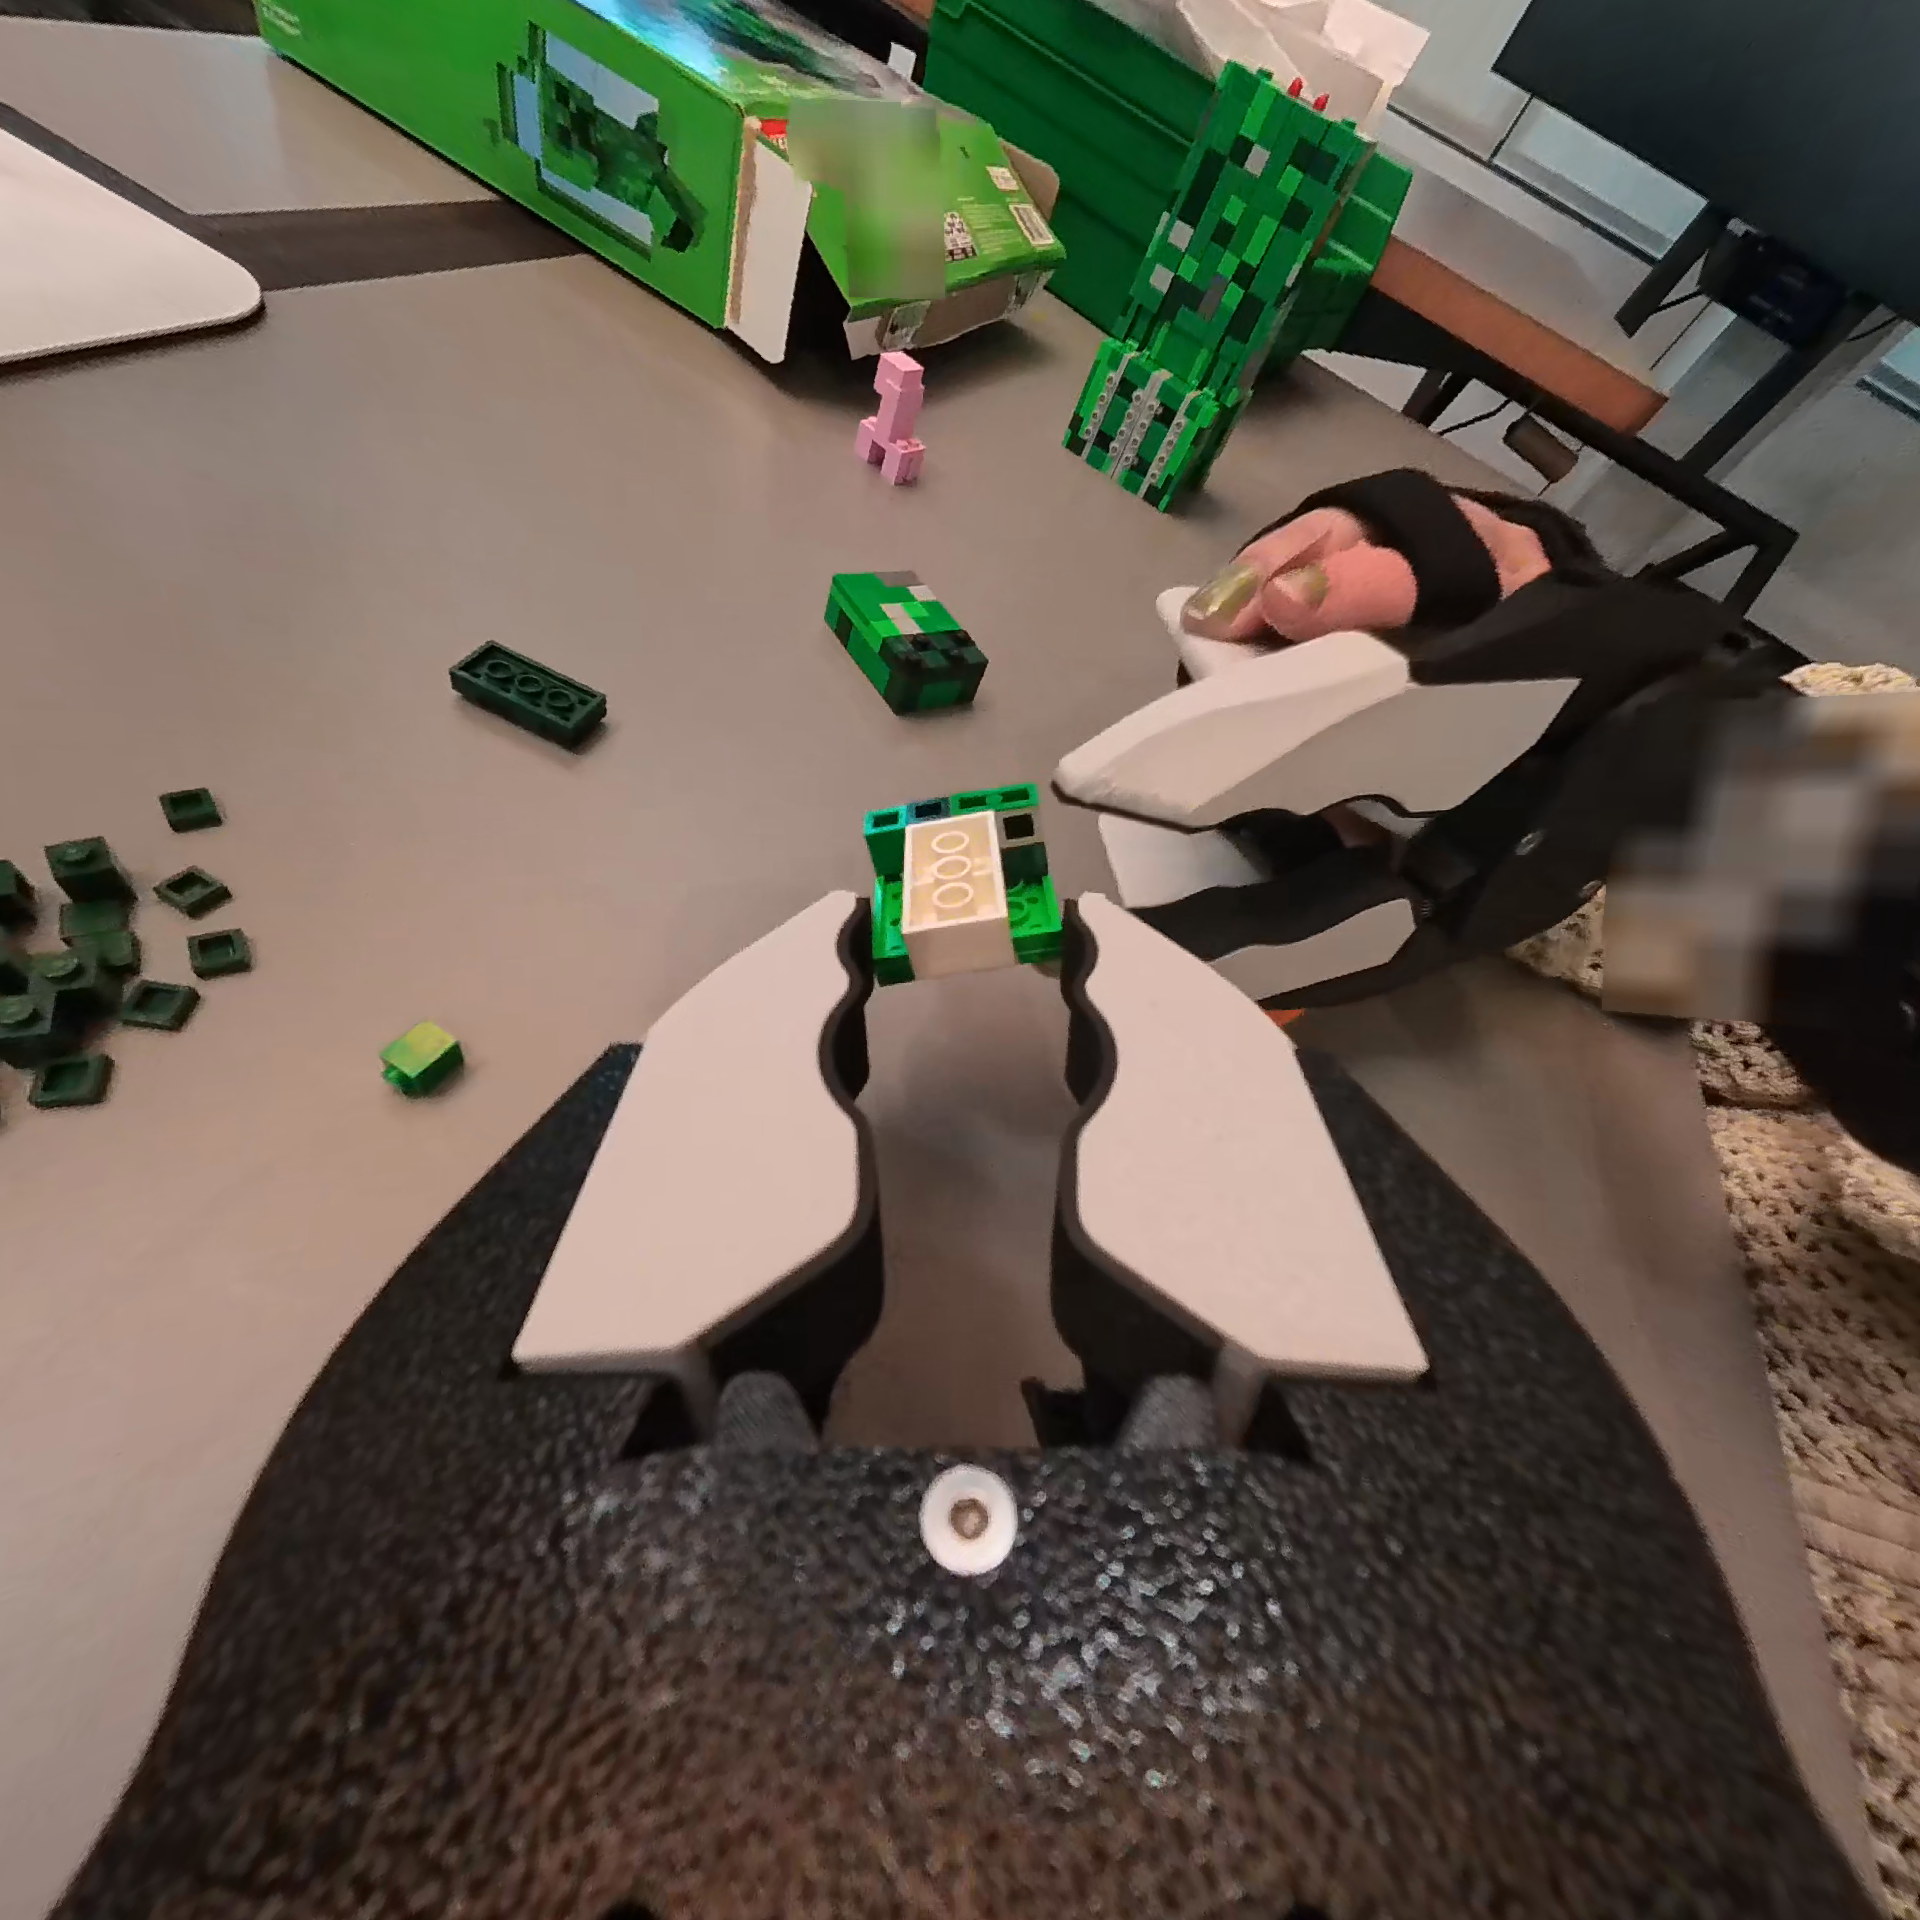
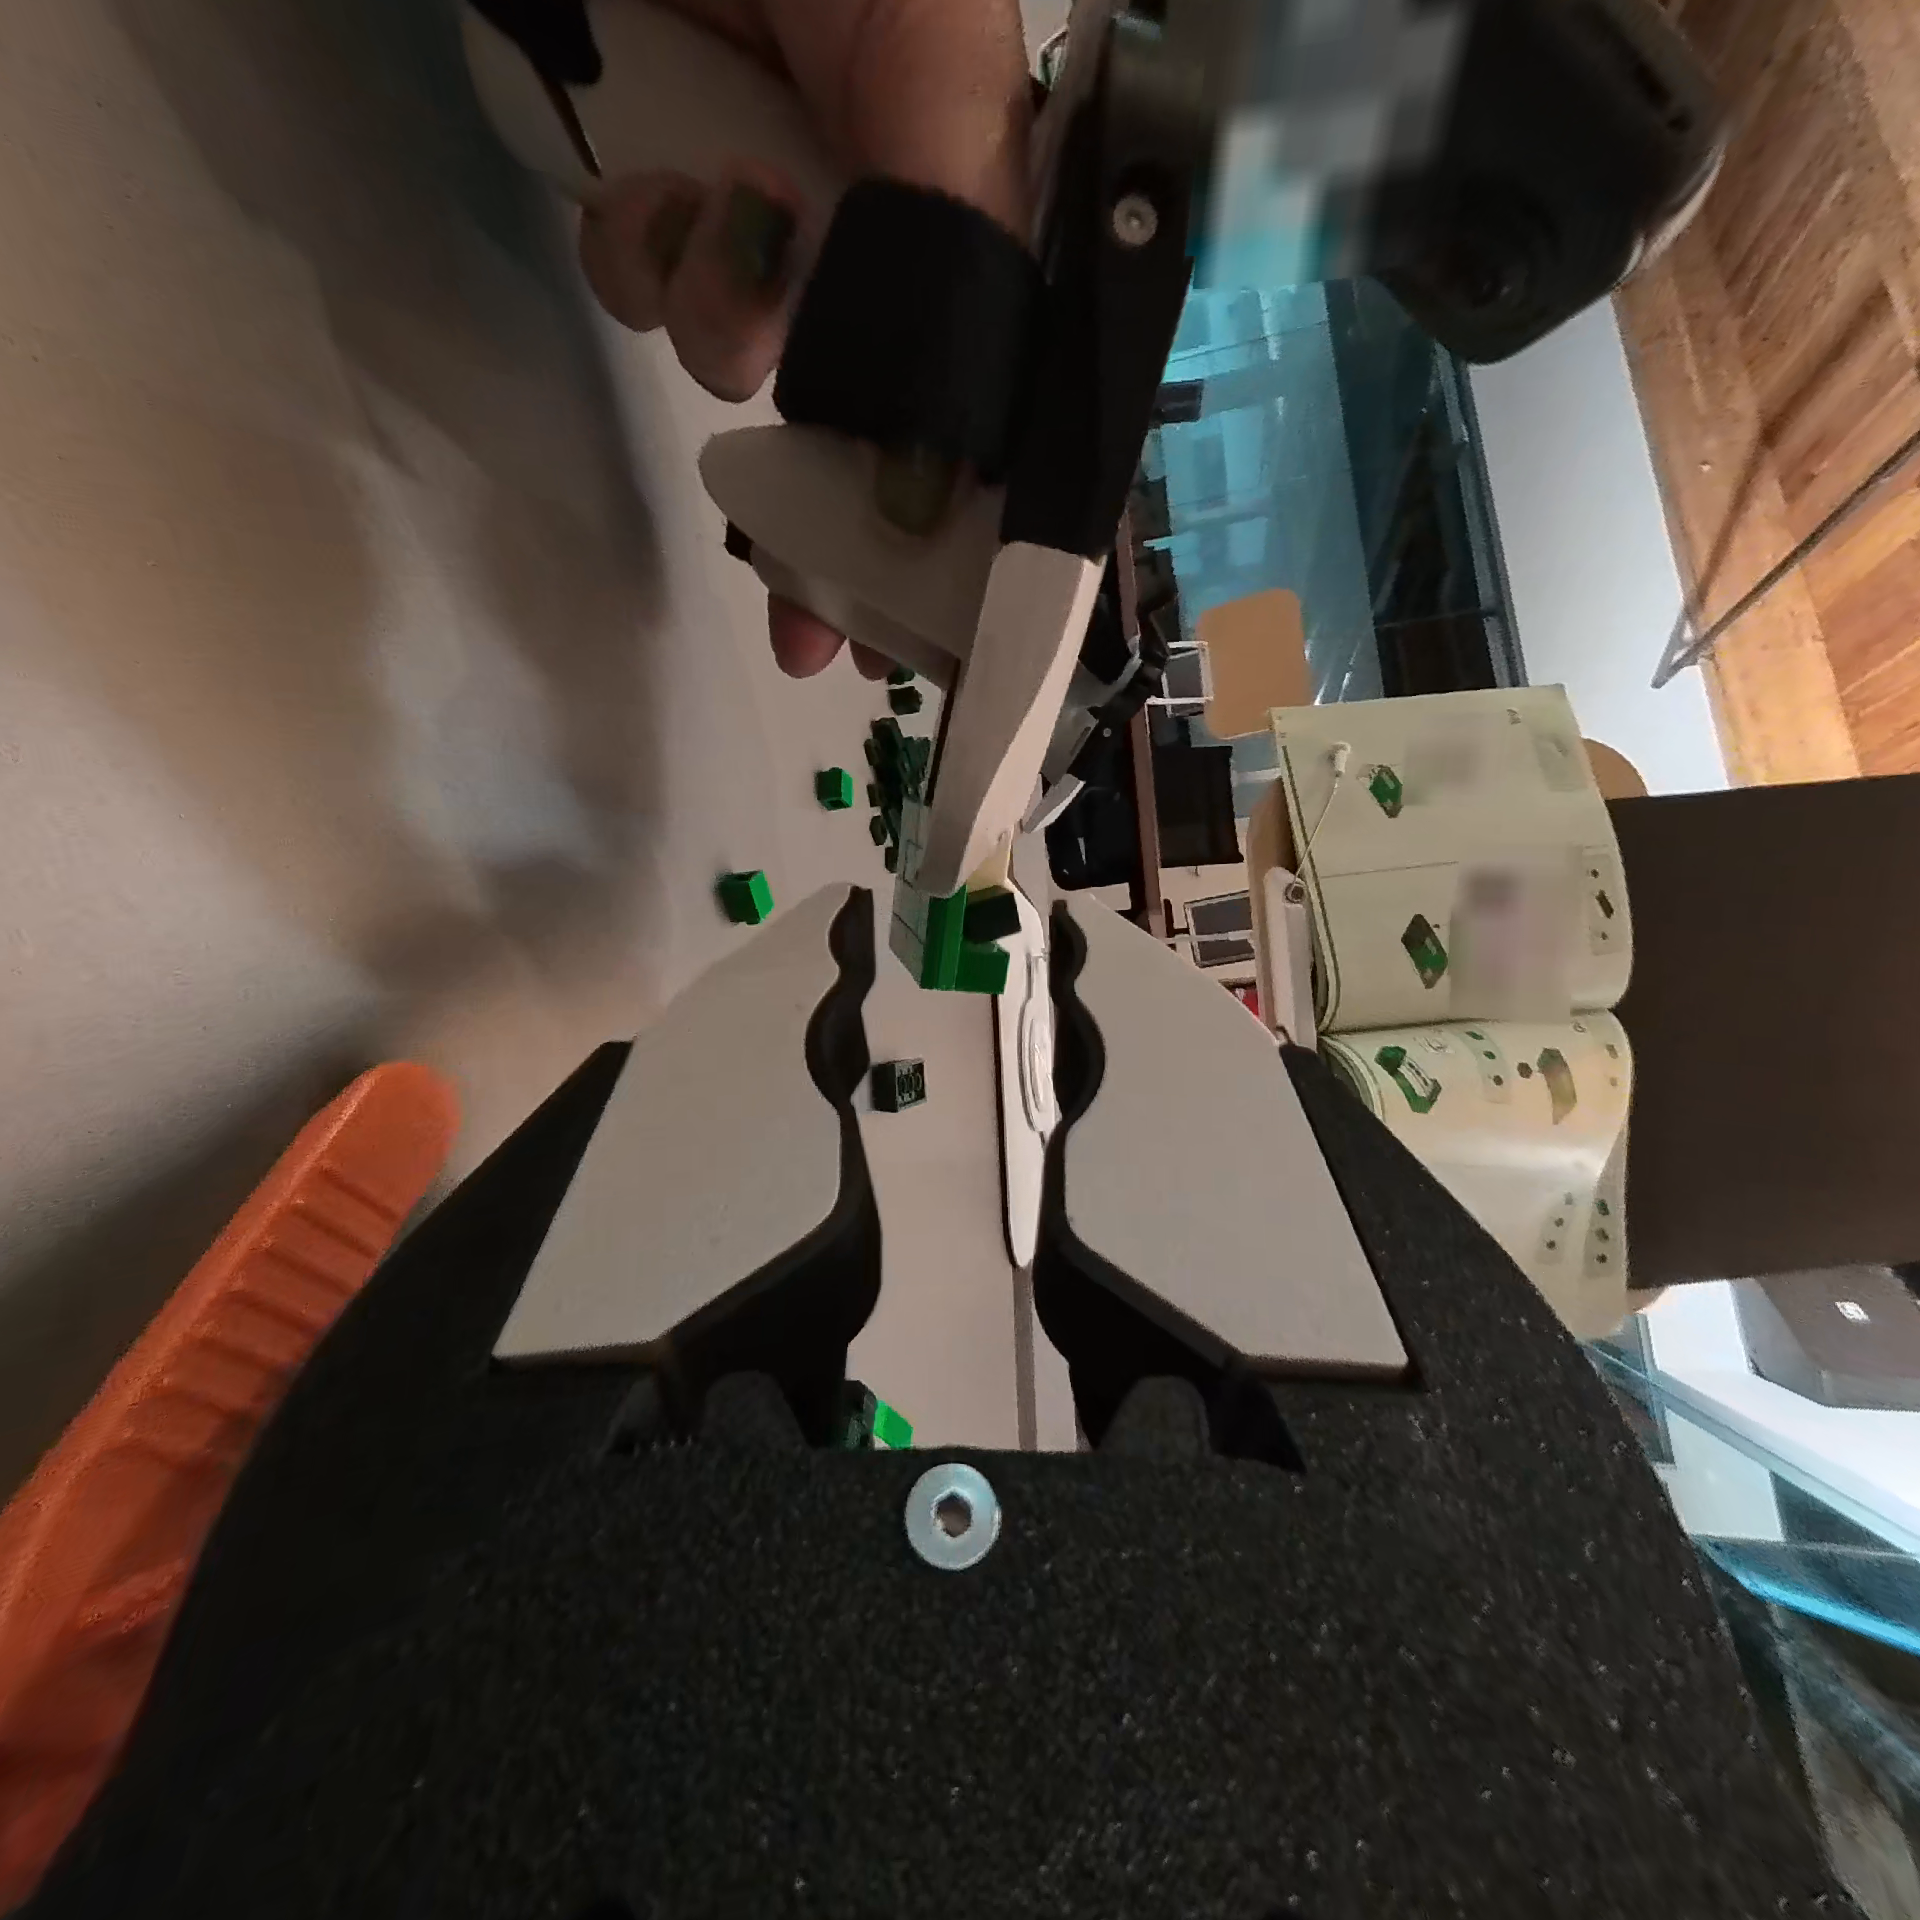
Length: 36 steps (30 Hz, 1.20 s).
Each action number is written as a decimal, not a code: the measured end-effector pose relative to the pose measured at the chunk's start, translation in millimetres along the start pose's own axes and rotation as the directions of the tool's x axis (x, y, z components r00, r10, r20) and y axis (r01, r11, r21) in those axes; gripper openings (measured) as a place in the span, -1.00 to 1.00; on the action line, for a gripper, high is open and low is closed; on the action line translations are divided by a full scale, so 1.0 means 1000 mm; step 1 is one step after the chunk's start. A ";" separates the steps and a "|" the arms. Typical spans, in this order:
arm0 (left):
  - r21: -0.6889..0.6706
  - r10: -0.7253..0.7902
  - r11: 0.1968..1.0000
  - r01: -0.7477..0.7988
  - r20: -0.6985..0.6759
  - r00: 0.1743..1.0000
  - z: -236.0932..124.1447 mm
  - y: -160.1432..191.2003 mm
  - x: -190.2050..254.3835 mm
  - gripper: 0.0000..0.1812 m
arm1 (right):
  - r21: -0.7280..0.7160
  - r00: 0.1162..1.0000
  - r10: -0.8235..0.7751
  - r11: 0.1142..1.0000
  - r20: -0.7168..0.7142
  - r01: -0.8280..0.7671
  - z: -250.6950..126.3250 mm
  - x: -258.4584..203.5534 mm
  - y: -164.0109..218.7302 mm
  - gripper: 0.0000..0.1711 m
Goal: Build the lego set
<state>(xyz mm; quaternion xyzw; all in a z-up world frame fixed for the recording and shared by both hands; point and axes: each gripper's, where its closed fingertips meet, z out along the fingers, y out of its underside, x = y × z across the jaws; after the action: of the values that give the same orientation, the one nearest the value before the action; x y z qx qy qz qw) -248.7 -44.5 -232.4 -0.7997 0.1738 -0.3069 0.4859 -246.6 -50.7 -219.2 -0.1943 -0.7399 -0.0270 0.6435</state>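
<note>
While left gripper (image 1: 966, 940) jaws pinch green assembly (image 1: 961, 894), right gripper (image 1: 1101, 831) jaws spread just beside.

We are pinching a small green-and-white brick assembly (image 1: 961, 899) between the grey fingertips of our left gripper (image 1: 964, 935), while our right gripper (image 1: 1101, 831), strapped to a bare hand (image 1: 1340, 582), is hovering parted just right of it.
</note>
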 end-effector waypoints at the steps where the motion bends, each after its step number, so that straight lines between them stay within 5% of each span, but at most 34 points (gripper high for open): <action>1: -0.005 0.000 1.000 0.000 -0.001 1.000 0.000 0.001 0.000 -0.61 | -0.003 1.000 -0.002 1.000 0.004 0.002 0.001 -0.001 0.000 -0.63; 36: 0.014 -0.062 0.998 0.063 -0.098 0.993 -0.002 -0.002 0.010 -0.61 | -0.022 0.983 0.174 0.985 0.049 -0.173 -0.002 -0.001 0.002 -0.78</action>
<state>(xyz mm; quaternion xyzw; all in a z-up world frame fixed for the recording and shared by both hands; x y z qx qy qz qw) -242.0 -50.6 -226.8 -0.7847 0.1696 -0.3621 0.4737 -243.7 -49.7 -219.9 -0.2645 -0.7359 0.0275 0.6227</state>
